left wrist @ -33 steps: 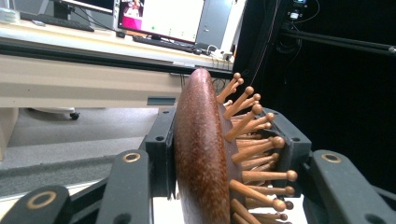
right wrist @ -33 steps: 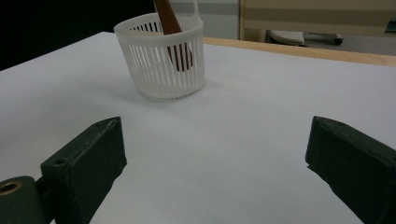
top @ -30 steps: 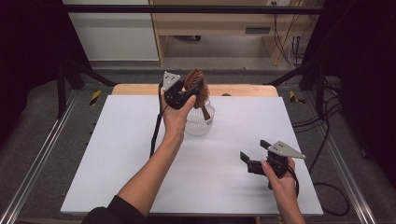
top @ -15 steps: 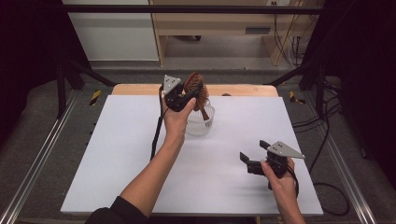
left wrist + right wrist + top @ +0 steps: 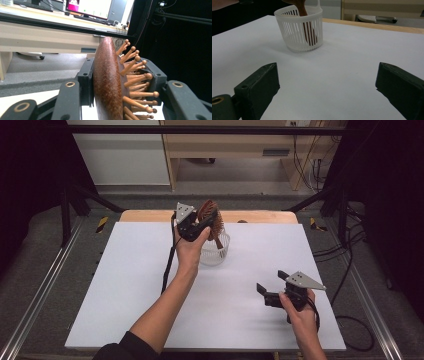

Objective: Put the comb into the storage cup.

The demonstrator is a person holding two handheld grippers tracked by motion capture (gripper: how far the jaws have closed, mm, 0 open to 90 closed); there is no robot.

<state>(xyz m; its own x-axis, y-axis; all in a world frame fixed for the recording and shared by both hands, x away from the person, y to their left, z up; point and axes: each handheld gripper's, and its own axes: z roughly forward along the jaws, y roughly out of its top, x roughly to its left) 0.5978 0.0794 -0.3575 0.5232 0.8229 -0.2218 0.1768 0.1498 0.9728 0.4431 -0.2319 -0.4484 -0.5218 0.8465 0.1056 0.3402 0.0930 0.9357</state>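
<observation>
Left tongs (image 5: 200, 222) grip the brown wooden hairbrush (image 5: 209, 212); lower its handle straight inside the white slotted plastic basket (image 5: 216, 251). Right tongs (image 5: 272, 287) stand open.

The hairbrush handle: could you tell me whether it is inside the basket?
Inside: the hairbrush handle stands within the white basket.

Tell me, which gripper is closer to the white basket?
Left. The left gripper is right above the white basket, holding the wooden hairbrush with its handle down inside. The right gripper waits open, farther away on the table.
</observation>
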